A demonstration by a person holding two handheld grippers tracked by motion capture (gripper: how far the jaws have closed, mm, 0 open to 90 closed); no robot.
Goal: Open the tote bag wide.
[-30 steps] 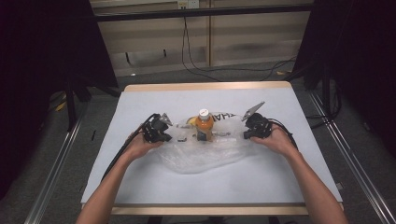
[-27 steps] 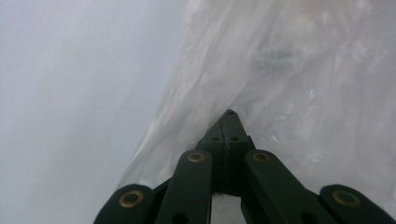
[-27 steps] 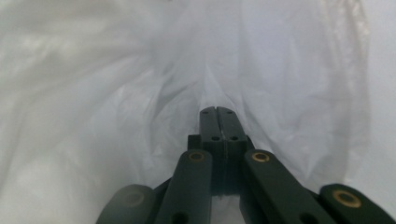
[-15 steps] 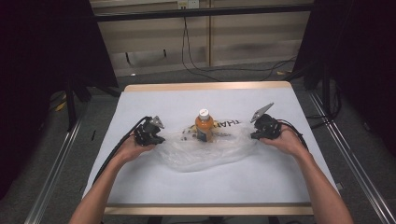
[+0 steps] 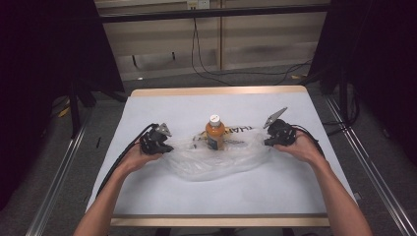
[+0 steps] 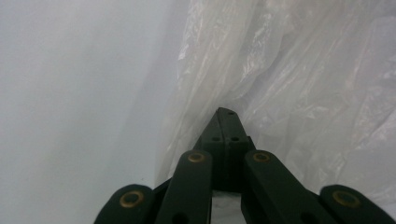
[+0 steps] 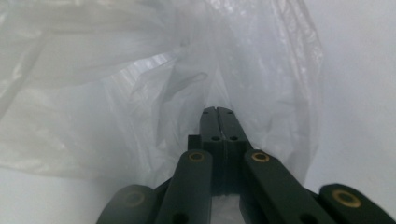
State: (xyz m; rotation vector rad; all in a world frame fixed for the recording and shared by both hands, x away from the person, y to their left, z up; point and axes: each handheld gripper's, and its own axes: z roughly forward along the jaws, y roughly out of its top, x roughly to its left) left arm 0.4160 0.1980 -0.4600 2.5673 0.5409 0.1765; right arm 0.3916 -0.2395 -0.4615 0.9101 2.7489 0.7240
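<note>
While the bag is held: two sides are pinched.
Left gripper (image 5: pixel 164 146): clenched on the left edge of the plastic bag (image 5: pixel 216 160).
Right gripper (image 5: pixel 268 141): clenched on the bag's right edge.
Bag: spread flat on the desk (image 5: pixel 162 105), between both grippers.
Orange bottle (image 5: pixel 215 133): stood upright at the bag's middle.

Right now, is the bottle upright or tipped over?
Upright. The bottle stands with its white cap on top, amid the clear plastic bag.
</note>
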